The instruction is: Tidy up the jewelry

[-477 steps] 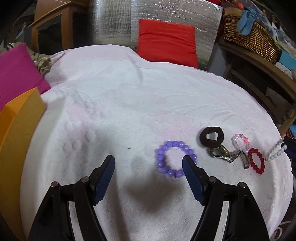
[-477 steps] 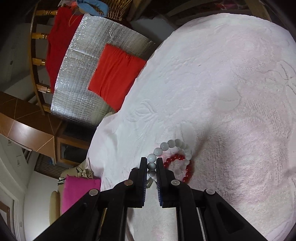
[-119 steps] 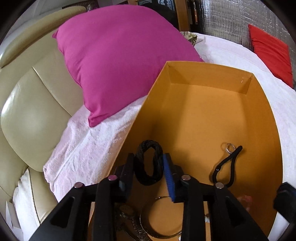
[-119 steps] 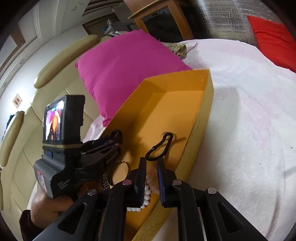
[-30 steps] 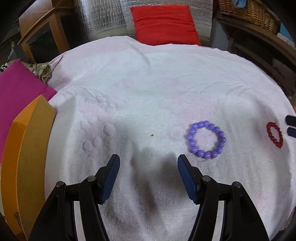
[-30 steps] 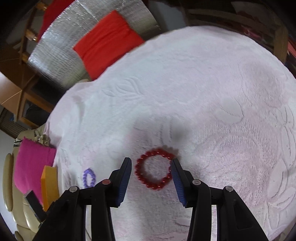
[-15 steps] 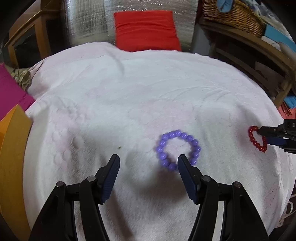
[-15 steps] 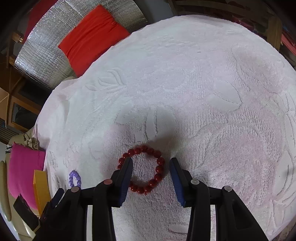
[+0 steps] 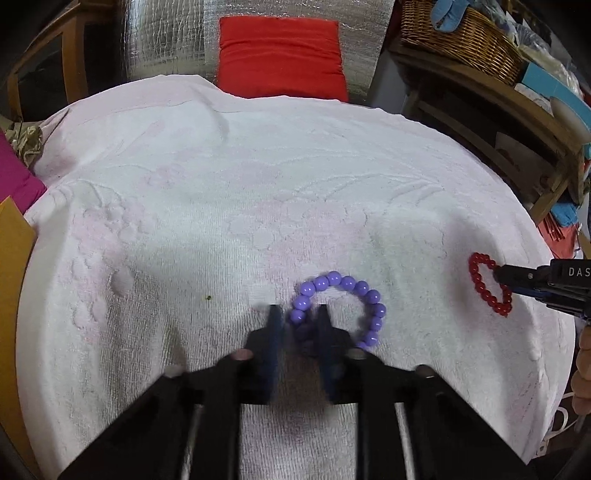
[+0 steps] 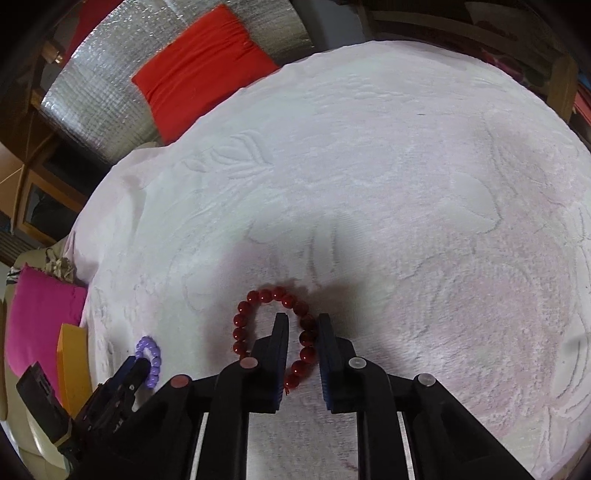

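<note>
A purple bead bracelet lies on the white towel. My left gripper is down on it, its motion-blurred jaws narrowed around the bracelet's left side. It also shows in the right wrist view. A red bead bracelet lies further right. My right gripper has its jaws narrowed around that bracelet's right strand, beads between the pads. It shows at the right edge of the left wrist view.
The orange box stands at the towel's left edge, beside a magenta cushion. A red cushion and silver foil panel lie at the back. A wicker basket sits on a wooden shelf at the right.
Both grippers have dropped onto their bracelets and their jaws have closed in from wide open, the left on the purple strand, the right on the red strand.
</note>
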### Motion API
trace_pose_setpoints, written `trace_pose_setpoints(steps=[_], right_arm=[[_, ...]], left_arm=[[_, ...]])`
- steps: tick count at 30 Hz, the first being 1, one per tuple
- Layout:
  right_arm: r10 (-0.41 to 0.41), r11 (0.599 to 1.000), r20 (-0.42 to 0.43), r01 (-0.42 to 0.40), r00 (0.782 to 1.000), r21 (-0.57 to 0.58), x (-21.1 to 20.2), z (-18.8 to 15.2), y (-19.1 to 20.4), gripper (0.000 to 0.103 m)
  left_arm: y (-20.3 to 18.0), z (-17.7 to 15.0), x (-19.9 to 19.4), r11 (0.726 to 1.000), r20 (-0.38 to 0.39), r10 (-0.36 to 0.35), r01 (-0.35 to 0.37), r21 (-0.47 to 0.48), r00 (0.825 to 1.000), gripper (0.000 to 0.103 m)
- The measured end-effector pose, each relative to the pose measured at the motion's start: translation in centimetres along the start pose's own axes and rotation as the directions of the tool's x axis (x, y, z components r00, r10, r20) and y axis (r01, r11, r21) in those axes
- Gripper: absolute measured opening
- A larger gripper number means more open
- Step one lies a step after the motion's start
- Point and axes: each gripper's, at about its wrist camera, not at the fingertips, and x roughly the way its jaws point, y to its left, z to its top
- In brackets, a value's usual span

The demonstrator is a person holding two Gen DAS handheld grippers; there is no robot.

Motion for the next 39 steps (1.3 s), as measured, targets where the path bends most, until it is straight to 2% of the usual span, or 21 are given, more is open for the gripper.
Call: trace_pose_setpoints(steps=[4, 7, 12, 20, 22, 24, 26, 34, 39], right_arm=[[0.04, 0.999, -0.031, -0.041, 0.999, -0.021, 0.3, -0.6, 0.7, 0.017], [0.075, 0.996, -0.06, -0.077, 0.995, -0.034, 0.5, -1.0, 1.4, 0.017], [0.107, 0.992, -0.124, -0.115, 0.986, -0.054, 0.1, -1.7, 2.1, 0.017], [0.008, 0.997, -0.061, -0.013, 0.998, -0.081, 0.0, -1.4, 2.6, 0.017], [-0.005, 0.997, -0.064, 0.0, 0.998, -0.078, 0.5, -1.4, 2.9, 0.017], [-0.019, 0.997, -0.059, 0.014, 0.998, -0.082, 1.1, -1.4, 3.3, 0.017], [-0.04, 0.994, -0.041, 0.036, 0.998, -0.105, 1.5, -1.4, 4.1, 0.018], [-0.096, 0.977, 0.036, 0.101, 0.995, -0.188, 1.9, -1.9, 5.8, 0.017], [-0.065, 0.972, 0.025, 0.069, 0.998, -0.223, 1.8, -2.5, 6.7, 0.015]], left_arm=[[0.1, -0.4, -0.6, 1.0, -0.036, 0.01, -0.01, 0.004, 0.999, 0.009], [0.7, -0.8, -1.3, 1.0, -0.076, 0.013, -0.014, -0.008, 0.997, 0.009], [1.8, -1.6, -2.9, 1.0, -0.099, 0.017, -0.015, 0.014, 0.995, 0.009], [3.6, -2.6, -4.3, 0.999, -0.114, 0.017, -0.014, 0.031, 0.993, 0.01], [3.8, -2.6, -4.2, 1.0, -0.118, 0.014, -0.011, 0.022, 0.993, 0.015], [4.2, -2.6, -4.5, 1.0, -0.111, 0.013, -0.012, 0.009, 0.994, 0.028], [4.5, -2.6, -4.8, 1.0, -0.105, 0.012, -0.012, 0.002, 0.994, 0.033], [3.9, -2.5, -4.3, 1.0, -0.11, 0.001, 0.0, 0.005, 0.994, 0.033], [2.8, -2.4, -4.0, 0.999, -0.104, -0.011, 0.014, 0.029, 0.995, 0.033]])
